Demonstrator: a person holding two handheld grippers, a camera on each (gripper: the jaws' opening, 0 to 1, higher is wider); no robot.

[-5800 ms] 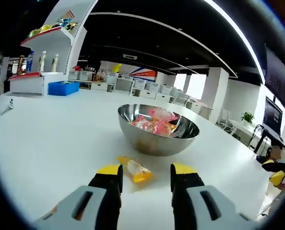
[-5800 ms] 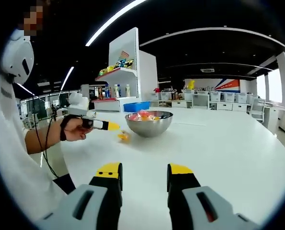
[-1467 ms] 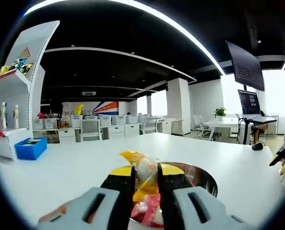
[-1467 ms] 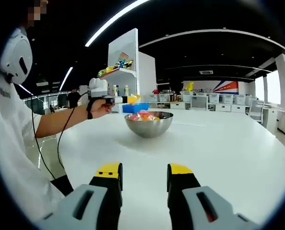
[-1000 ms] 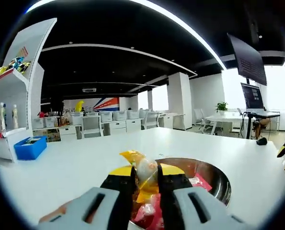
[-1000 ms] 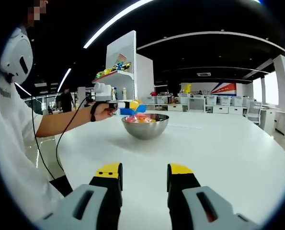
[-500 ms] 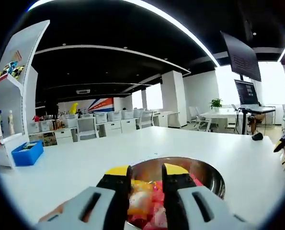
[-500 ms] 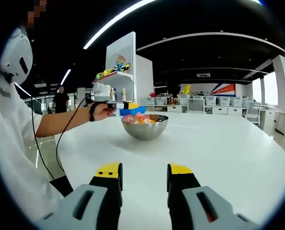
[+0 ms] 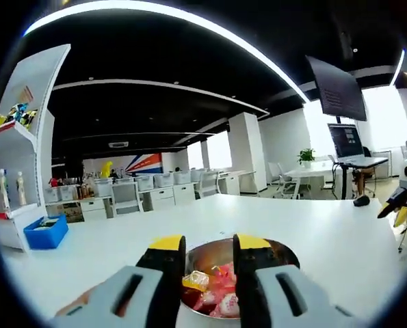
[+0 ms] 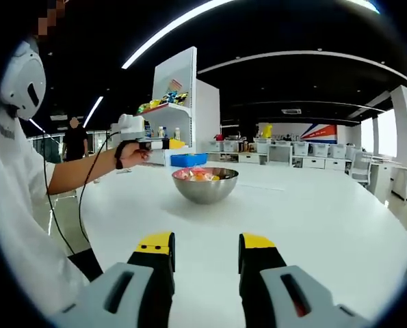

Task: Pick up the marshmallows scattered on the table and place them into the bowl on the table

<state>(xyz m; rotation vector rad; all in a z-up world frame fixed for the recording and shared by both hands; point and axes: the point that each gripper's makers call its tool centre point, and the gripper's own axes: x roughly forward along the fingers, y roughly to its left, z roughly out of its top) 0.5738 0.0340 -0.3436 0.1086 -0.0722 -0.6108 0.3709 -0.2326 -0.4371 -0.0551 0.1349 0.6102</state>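
The left hand-held gripper [image 9: 202,240] has released its yellow-wrapped marshmallow [image 9: 195,280] into the shiny steel bowl [image 10: 204,184] on the white counter [image 10: 312,219], jaws now parted and empty, so that piece looks delivered.

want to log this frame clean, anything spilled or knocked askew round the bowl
Nothing stands out. The bowl sits upright on the white table, with the wrapped marshmallows inside it. No table surface in view has any lying loose. Both grippers, left and right, are open and empty.
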